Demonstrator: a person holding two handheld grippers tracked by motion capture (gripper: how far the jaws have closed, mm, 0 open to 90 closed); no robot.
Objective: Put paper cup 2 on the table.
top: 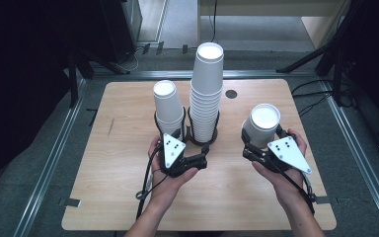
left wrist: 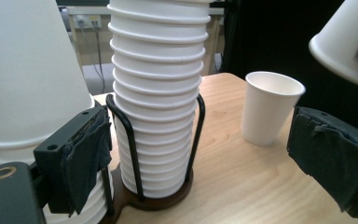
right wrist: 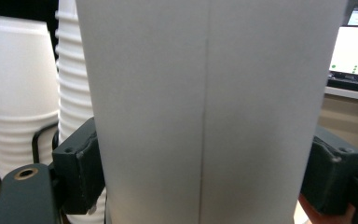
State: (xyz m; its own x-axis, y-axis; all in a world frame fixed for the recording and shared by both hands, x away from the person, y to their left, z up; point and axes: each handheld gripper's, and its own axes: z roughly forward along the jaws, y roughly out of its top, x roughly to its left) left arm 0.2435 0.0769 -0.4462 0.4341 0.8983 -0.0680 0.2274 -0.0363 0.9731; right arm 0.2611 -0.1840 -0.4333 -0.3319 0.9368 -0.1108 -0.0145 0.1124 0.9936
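Single white paper cup (top: 263,123) clamped in right gripper (top: 256,148), jaws pressing on opposite sides of its wall; in the right gripper view the cup wall (right wrist: 205,112) is plain white with one vertical seam, no print or lettering readable. In the high view its flat closed end faces up toward the camera, so it is held upside down, long axis near upright and tilted a little toward the person's left. It is held above the right half of the desk (top: 128,197), well apart from the stacks. Left gripper (top: 187,148) sits just in front of the two stacks, jaws apart with nothing between them; in the left gripper view the tall stack (left wrist: 156,93) stands between its jaws but farther off, untouched. Tall stack of nested white cups (top: 207,94) stands inverted in a black wire holder (left wrist: 133,140) on a dark round base, rims showing as close rings. Short stack (top: 169,106) stands just beside it on the person's left, in its own holder. The left gripper view also shows one loose white cup (left wrist: 268,107) standing mouth up on the desk beyond the tall stack. Pale wood desk top, small dark round hole (top: 231,94) near far edge. No brand marks seen on any cup.
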